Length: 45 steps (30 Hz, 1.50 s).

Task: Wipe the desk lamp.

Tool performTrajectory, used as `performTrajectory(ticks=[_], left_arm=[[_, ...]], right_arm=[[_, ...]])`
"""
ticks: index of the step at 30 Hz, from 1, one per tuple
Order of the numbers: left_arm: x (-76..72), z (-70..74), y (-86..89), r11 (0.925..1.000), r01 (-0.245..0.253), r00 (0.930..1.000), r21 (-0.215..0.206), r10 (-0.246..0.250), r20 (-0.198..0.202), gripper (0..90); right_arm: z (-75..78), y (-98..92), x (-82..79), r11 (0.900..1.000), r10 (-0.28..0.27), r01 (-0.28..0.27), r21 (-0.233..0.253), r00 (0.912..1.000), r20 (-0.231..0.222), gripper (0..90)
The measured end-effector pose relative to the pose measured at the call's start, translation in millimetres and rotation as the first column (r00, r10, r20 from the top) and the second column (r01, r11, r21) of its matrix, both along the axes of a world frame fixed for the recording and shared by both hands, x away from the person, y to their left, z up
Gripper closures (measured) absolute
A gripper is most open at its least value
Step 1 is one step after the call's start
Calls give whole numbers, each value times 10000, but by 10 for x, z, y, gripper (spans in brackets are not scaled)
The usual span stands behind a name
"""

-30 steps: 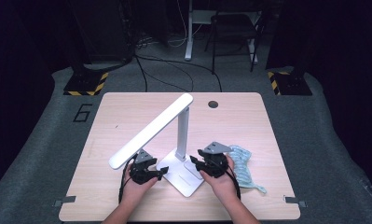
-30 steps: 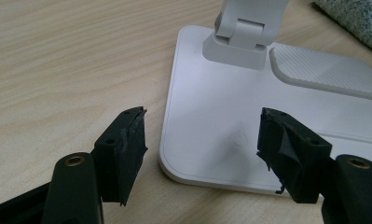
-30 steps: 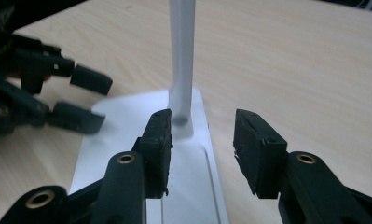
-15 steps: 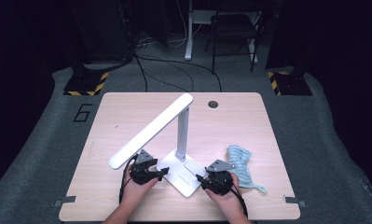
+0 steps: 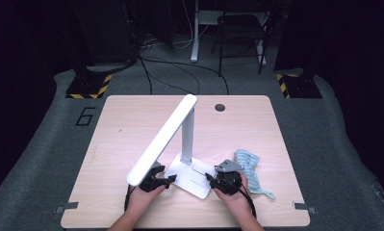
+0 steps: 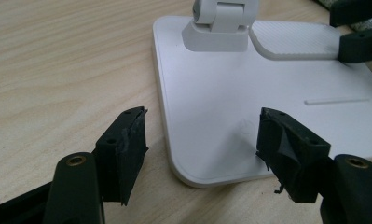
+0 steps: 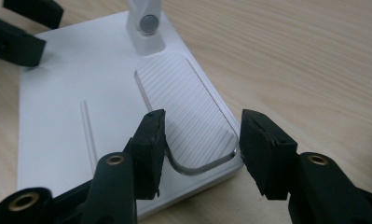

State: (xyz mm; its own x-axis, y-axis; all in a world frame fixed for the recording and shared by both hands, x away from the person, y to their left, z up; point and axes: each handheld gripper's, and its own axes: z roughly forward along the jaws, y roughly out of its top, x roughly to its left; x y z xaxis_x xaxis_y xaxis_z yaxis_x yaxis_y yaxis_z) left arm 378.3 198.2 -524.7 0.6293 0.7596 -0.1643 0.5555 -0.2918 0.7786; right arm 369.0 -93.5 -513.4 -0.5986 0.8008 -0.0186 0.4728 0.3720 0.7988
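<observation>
A white desk lamp stands on the wooden table (image 5: 132, 125); its flat base (image 5: 192, 174) is near the front, and its long head (image 5: 163, 139) slopes down to the left. My left gripper (image 5: 168, 179) is open at the base's left front corner. In the left gripper view its jaws (image 6: 202, 156) stand wide on either side of that corner of the base (image 6: 249, 93). My right gripper (image 5: 211, 177) is open at the base's right front corner. In the right gripper view its jaws (image 7: 200, 144) straddle the corner by the ribbed pad (image 7: 183, 107).
A light blue cloth (image 5: 249, 166) lies crumpled just right of my right hand. A round hole (image 5: 220, 107) sits near the table's far edge. Beyond the table lie grey floor, cables and a chair. The opposite gripper (image 6: 356, 44) shows in the left gripper view.
My right gripper has drawn back from beside the cloth toward the front edge and now sits at the base's right front corner. The left gripper has barely moved.
</observation>
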Motion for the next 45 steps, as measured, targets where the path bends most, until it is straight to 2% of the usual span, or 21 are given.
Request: performTrajectory(ticks=[2,5,6,7,8,10,11,18,20,23,24,26,29,31,32,34,35,36,37,40,45], left_arm=[[-2,-4,-4,9999,-55,10000,-104,56,16,334],[-14,5,7,9996,254,9996,88,-253,-124,334],[-21,8,2,9995,293,9994,87,-291,-180,334],[-20,11,-4,9991,376,9993,186,-375,-52,334],[-31,13,-18,9991,406,9991,129,-405,-117,335],[-35,17,-32,9984,538,9986,162,-538,-23,335],[-46,18,-41,9983,557,9984,162,-556,-112,335],[-110,52,-80,9958,916,9958,-34,-916,11,325],[-111,55,-78,9948,1022,9947,32,-1022,137,317],[-122,41,-93,9959,890,9960,-167,-891,-98,302],[-118,37,-93,9957,914,9958,-145,-915,-80,301],[-120,37,-99,9961,865,9962,-200,-867,-118,300],[-108,37,-95,9956,929,9956,-117,-929,-70,299],[-98,30,-98,9951,977,9952,-135,-978,-80,300],[-98,26,-104,9955,943,9955,-131,-944,-72,300],[-103,23,-114,9956,917,9957,-202,-920,-122,300],[-104,17,-126,9961,866,9962,-158,-866,18,300],[-101,21,-121,9952,980,9952,-60,-980,20,300],[-119,15,-143,9963,819,9964,-269,-825,-212,300],[-98,19,-124,9935,1124,9937,174,-1124,-36,293],[-78,0,-114,9943,1040,9946,250,-1038,-97,294]], right_arm=[[-6,-27,45,9997,-254,254,-17,9997,50,475],[-17,-93,118,9987,-498,497,148,9988,6,466],[-17,-110,123,9968,-752,755,248,9971,-122,468],[-10,-130,130,9973,-725,726,129,9973,-65,469],[-4,-129,113,9958,-875,880,249,9960,-189,468],[8,-149,91,9970,-709,715,300,9973,-193,460],[20,-152,64,9963,-735,747,413,9969,-292,452],[43,-134,-187,9927,-529,617,1041,9950,-851,336],[25,-115,-263,9951,-449,512,844,9962,-741,317],[-3,-84,-359,9971,-125,187,733,9964,-839,289],[-10,-61,-392,9974,-190,258,668,9947,-1008,279],[-33,-30,-421,9990,-87,129,424,9953,-967,269],[-51,23,-422,9997,4,15,242,9971,-756,266],[-68,55,-422,9998,-51,65,167,9967,-813,266],[-78,56,-411,9999,75,-82,-81,9971,-754,266],[-104,79,-410,9997,64,-85,-245,9966,-826,254],[-115,85,-407,9996,34,-58,-292,9969,-789,239],[-118,86,-400,9995,42,-65,-298,9970,-766,233],[-120,85,-394,9996,47,-68,-265,9969,-785,235],[-125,75,-364,9998,22,-34,-188,9978,-664,261],[-128,55,-312,10000,20,-26,-80,9973,-732,284]])
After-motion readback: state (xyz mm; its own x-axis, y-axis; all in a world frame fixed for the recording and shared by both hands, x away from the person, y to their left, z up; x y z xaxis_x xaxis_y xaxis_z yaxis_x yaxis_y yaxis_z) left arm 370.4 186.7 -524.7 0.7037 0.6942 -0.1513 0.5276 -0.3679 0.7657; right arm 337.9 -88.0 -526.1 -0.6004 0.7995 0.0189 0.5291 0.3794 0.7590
